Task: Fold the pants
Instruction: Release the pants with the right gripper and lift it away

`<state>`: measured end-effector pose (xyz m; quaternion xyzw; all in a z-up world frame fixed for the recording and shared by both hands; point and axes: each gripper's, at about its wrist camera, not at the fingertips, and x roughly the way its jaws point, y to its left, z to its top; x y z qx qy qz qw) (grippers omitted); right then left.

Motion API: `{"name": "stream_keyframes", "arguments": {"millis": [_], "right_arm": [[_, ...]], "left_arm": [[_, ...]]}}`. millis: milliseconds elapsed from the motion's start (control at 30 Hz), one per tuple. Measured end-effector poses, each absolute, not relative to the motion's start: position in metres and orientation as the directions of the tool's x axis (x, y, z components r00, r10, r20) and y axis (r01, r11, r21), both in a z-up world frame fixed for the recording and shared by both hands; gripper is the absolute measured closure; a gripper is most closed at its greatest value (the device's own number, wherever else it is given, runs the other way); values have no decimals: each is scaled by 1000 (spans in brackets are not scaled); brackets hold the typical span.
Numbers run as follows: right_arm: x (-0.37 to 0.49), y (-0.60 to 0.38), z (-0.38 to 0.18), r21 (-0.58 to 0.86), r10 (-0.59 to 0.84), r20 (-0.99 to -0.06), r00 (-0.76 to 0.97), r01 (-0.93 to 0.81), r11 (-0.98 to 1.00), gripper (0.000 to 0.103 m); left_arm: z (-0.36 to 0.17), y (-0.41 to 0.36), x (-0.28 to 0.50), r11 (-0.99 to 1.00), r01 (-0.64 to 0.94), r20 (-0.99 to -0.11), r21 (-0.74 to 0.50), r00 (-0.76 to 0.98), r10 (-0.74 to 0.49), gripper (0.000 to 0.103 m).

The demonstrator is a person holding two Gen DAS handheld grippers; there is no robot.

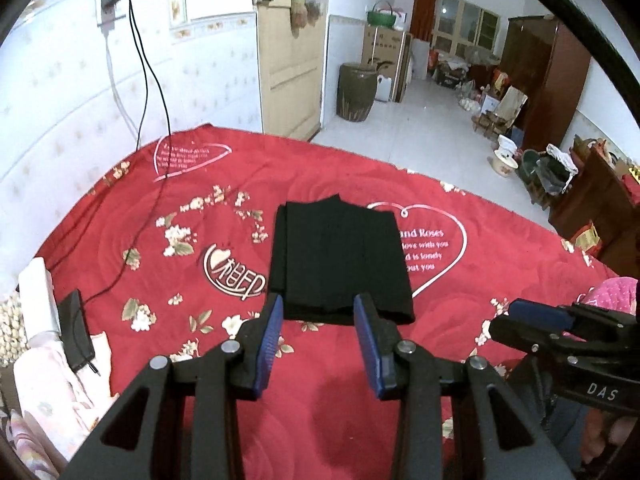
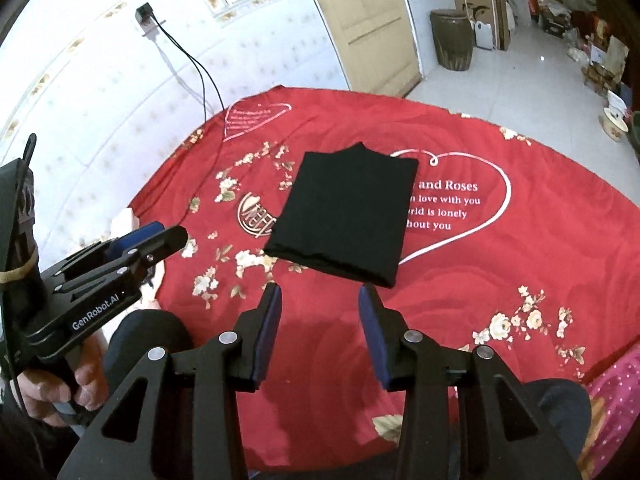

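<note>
The black pants [image 1: 338,260] lie folded into a flat, neat rectangle in the middle of the red flowered bedspread [image 1: 160,208], partly over a white heart print. Both the left gripper [image 1: 318,312] and right gripper [image 2: 319,300] hang above its near edge, jaws apart and empty.

One folded pants [image 1: 340,264], two grippers, one bedspread [image 1: 160,272].
</note>
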<state>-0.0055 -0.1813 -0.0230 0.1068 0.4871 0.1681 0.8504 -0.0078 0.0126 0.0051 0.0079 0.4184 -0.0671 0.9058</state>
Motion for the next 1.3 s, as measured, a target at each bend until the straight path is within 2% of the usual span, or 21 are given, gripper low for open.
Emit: {"name": "stream_keyframes", "arguments": {"millis": [300, 633, 1300], "right_arm": [[-12, -182, -4, 348, 401, -764, 506, -200, 916, 62], [-8, -183, -10, 358, 404, -772, 491, -190, 914, 62], [18, -185, -42, 384, 409, -800, 439, -148, 911, 62]], "left_arm": [[22, 11, -14, 991, 128, -736, -38, 668, -114, 63], [22, 12, -17, 991, 124, -743, -42, 660, -114, 63], [-22, 14, 9, 991, 121, -807, -48, 581, -110, 63]]}}
